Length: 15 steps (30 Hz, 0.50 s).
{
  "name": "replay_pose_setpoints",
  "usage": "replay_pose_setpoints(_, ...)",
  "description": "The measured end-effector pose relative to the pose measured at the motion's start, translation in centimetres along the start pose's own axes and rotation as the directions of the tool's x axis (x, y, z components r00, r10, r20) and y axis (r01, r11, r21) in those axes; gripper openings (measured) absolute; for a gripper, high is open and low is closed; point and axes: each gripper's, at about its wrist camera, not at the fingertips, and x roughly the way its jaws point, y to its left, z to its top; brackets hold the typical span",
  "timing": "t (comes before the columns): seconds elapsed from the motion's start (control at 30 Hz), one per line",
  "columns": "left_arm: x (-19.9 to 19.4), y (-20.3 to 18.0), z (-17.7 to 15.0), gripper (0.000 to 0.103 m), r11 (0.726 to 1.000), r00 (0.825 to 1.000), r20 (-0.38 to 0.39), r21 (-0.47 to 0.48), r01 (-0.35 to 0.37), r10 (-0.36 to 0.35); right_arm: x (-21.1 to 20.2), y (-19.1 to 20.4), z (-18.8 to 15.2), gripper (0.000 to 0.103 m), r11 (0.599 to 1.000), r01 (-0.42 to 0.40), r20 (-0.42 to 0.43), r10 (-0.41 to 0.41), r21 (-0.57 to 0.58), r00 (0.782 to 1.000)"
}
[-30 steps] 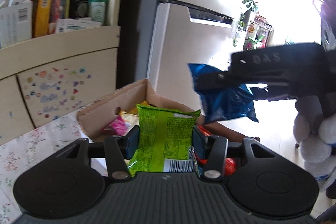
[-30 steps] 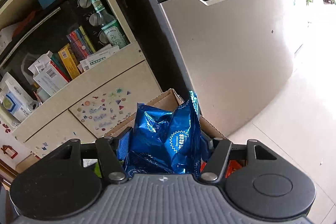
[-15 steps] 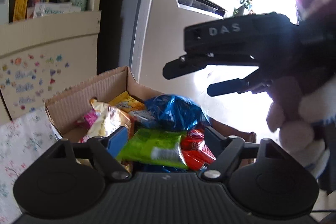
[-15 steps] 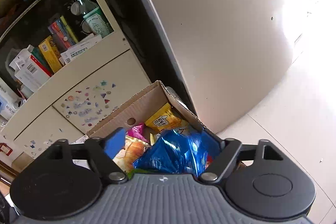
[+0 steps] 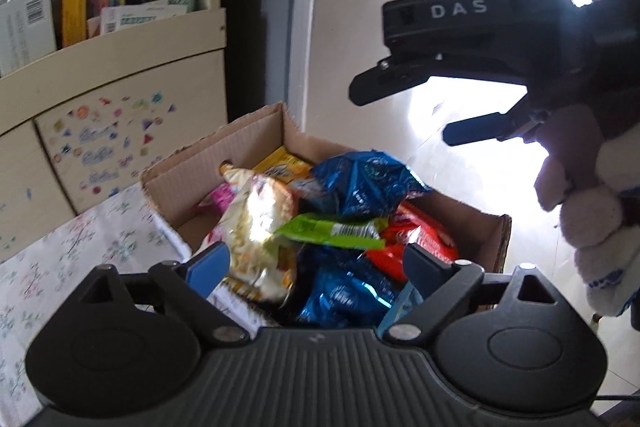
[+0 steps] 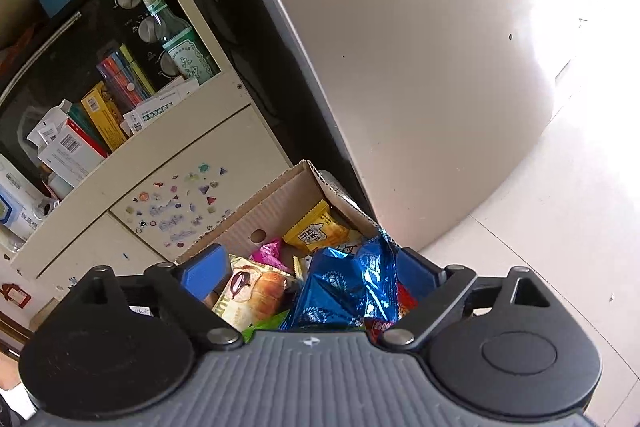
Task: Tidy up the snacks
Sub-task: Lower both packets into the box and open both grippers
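A cardboard box [image 5: 256, 131] full of snack packs stands at the table's far edge. A green pack [image 5: 332, 229] and a blue foil pack [image 5: 366, 183] lie on top of the pile, with a pale bread pack [image 5: 256, 211] and red packs [image 5: 420, 235] beside them. My left gripper [image 5: 316, 267] is open and empty above the box's near side. My right gripper [image 5: 404, 107] hangs open and empty above the box at the upper right. In the right wrist view my right gripper [image 6: 310, 273] is open over the blue pack [image 6: 348, 287] and the box [image 6: 280, 195].
A floral cloth [image 5: 80, 251] covers the table at the left. A cream cabinet [image 6: 168, 163] with boxes and a bottle [image 6: 176, 39] stands behind. A fridge [image 6: 420, 87] stands to the right of it, with pale floor [image 6: 560, 227] beyond.
Both grippers opened and let go of their packs: the green and blue packs dropped into the box. Both grippers have since drawn back a little above the box.
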Motion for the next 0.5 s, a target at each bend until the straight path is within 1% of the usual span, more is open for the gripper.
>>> replay_pose_setpoints(0.23,-1.6,0.7,0.1,0.098,0.998,0.997,-0.037,-0.005,-0.066,0.066,-0.6,1.1,-0.6,0.100,0.997,0.046,-0.007,-0.046,-0.064,0.999)
replay_pose_setpoints(0.5,-3.8,1.5,-0.3,0.100,0.992,0.989,-0.072,0.016,-0.129,0.130,-3.1,1.5,-1.3,0.103,0.988,0.117,0.042,-0.113,-0.098,0.993)
